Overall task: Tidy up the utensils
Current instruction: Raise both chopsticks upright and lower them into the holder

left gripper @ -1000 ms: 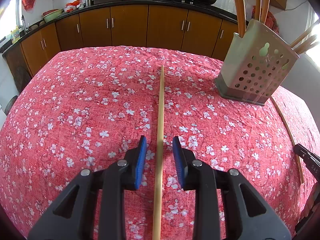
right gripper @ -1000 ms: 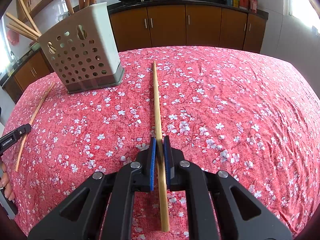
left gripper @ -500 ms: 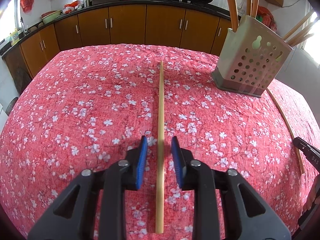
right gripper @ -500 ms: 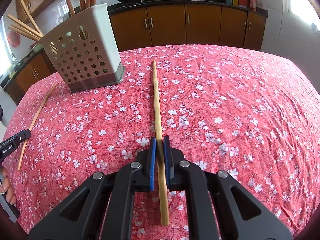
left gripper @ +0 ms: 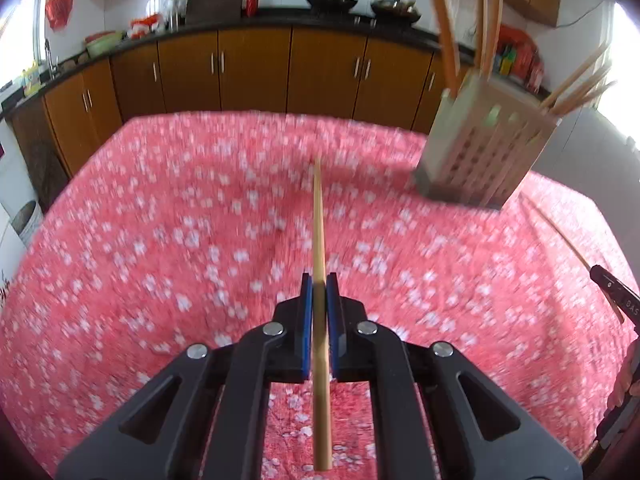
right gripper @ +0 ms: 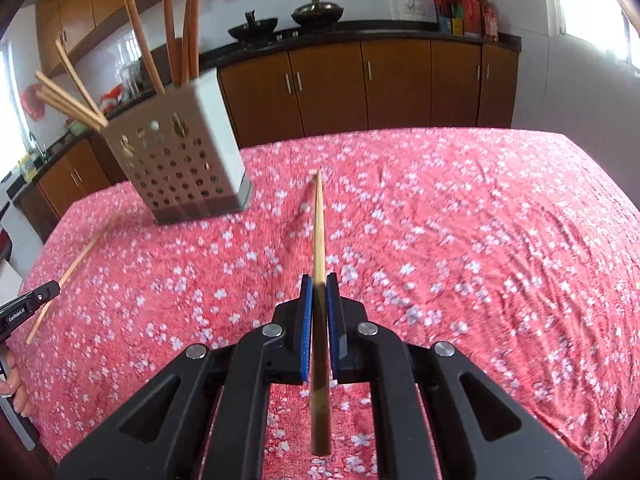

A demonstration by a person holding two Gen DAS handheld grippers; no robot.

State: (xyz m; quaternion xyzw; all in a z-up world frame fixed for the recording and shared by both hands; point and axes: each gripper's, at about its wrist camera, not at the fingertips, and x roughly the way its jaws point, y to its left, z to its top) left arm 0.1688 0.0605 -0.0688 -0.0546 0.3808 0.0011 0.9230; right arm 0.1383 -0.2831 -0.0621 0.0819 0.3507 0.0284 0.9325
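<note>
Between the blue pads of each hand-held gripper, one wooden chopstick is being carried, so two sticks are leaving the red flowered cloth on the desk at once. Left hand-held gripper (left gripper: 319, 280): jaws closed on the left chopstick (left gripper: 319, 232), having just been closing around it; the stick is pointing straight ahead along the fingers, its tip toward the far edge of the desk. Right hand-held gripper (right gripper: 319, 280): jaws likewise clamped on the right chopstick (right gripper: 319, 232), which is casting a shadow on the cloth beside its tip, suggesting that it is hanging clear of the surface.

The perforated utensil holder (right gripper: 180, 164) is standing toward the far edge of the desk, to the left in the right wrist view and to the right in the left wrist view (left gripper: 484, 156). It is already carrying several chopsticks, some leaning out at one corner, and a few taller wooden handles standing nearly upright; that part of the work is judged done.

Remaining work, as far as can be judged: both held sticks are well apart from the holder and are waiting to be dropped in, tip down. One loose chopstick (right gripper: 72, 272) is lying on the cloth between the holder and the near edge, untouched. Whether anything else is lying out of view cannot be told.
</note>
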